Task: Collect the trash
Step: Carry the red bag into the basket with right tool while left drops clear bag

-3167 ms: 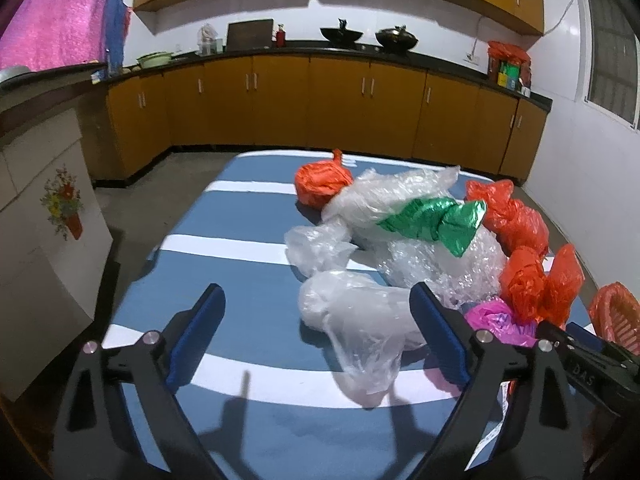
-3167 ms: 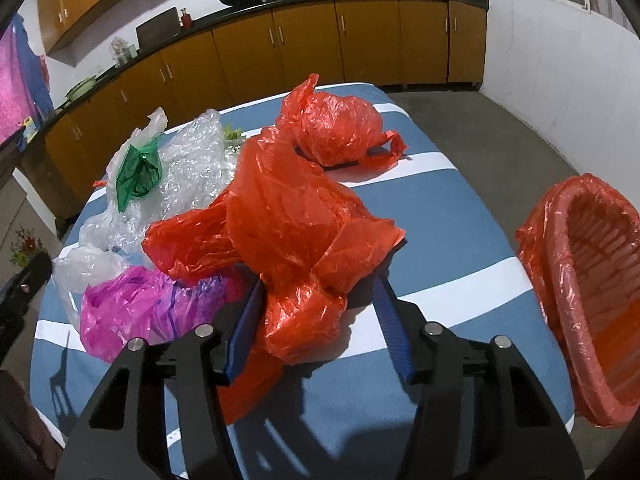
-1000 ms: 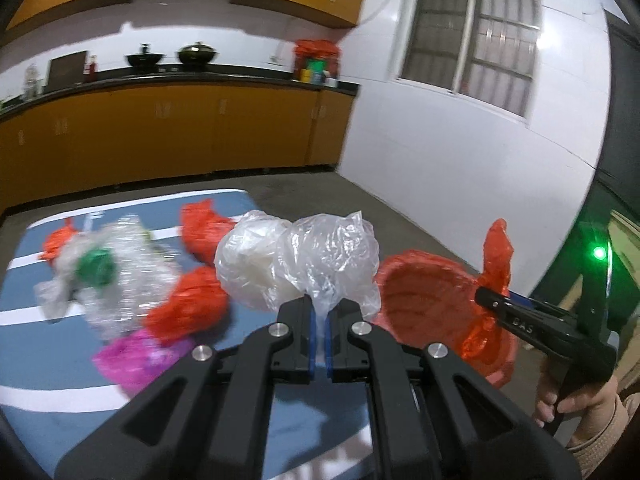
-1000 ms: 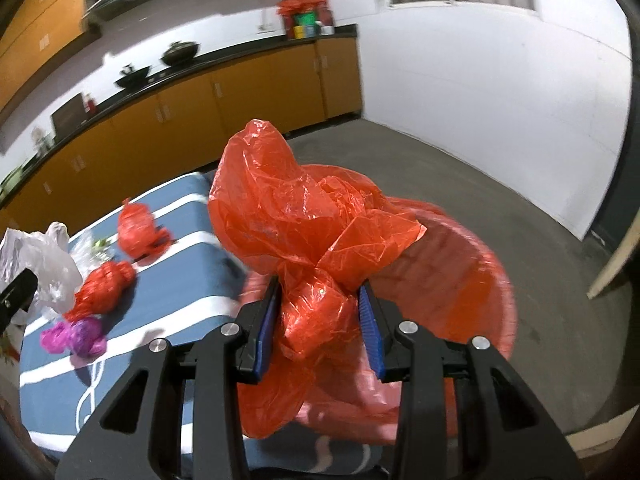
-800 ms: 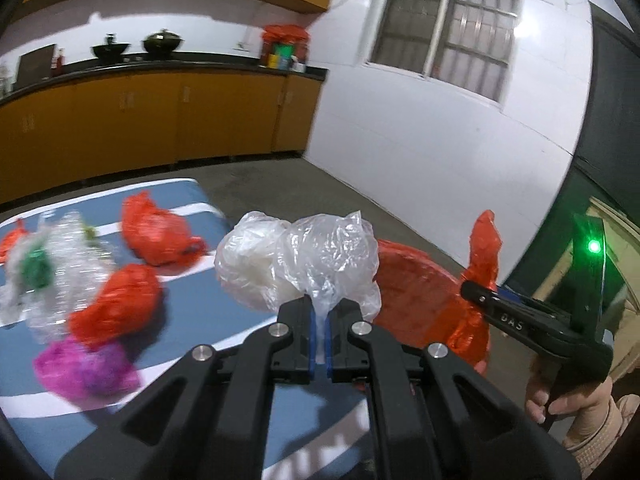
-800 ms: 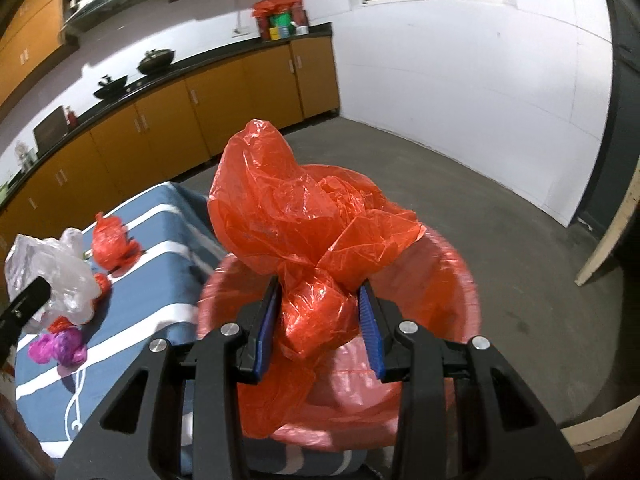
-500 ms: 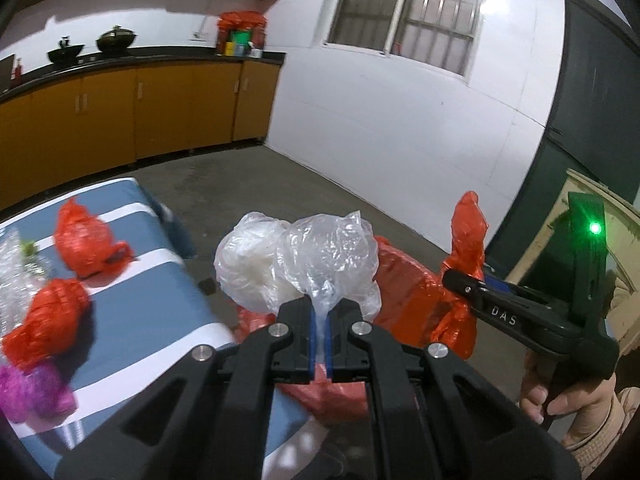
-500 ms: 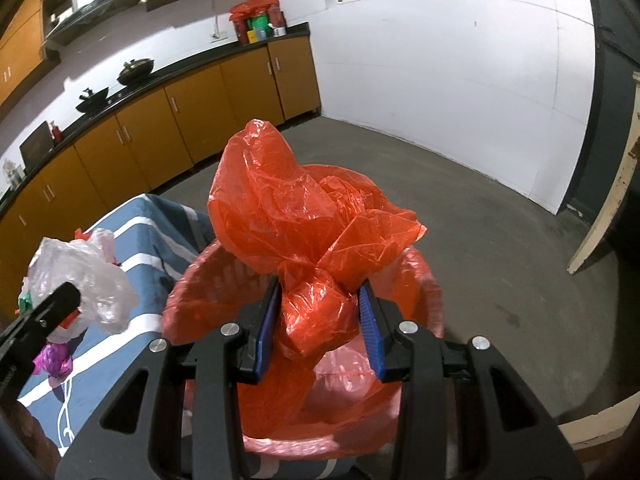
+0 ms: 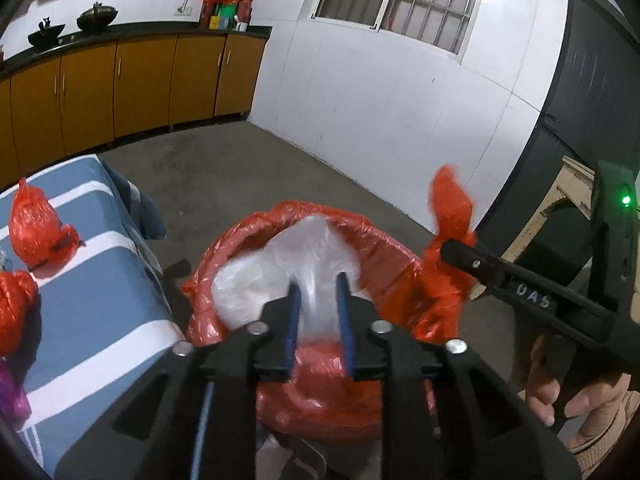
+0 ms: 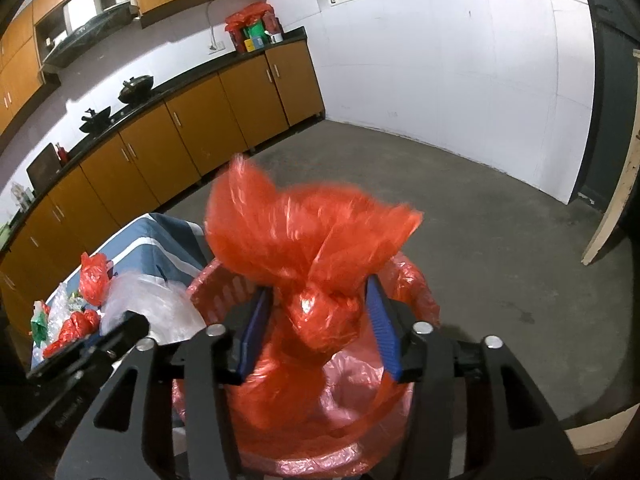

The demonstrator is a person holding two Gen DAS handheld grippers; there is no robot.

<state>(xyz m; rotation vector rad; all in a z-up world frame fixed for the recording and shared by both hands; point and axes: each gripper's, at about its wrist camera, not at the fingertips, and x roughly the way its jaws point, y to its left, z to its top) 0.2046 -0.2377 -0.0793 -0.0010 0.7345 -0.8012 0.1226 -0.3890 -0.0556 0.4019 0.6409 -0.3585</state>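
Clear bag (image 9: 280,268) over bin (image 9: 384,248) (L gripper (image 9: 318,300) parted)

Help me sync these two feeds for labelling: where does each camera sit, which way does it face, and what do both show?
Left wrist: on the left gripper, facing down into the red-lined bin where the clear bag drops; the person's right hand shows.
Right wrist: on the right gripper, above that bin, the red bag between its open jaws.
Shared: bin, striped table, orange cabinets.

both wrist views look down, close, over the red-lined basket (image 9: 360,240), which both share.
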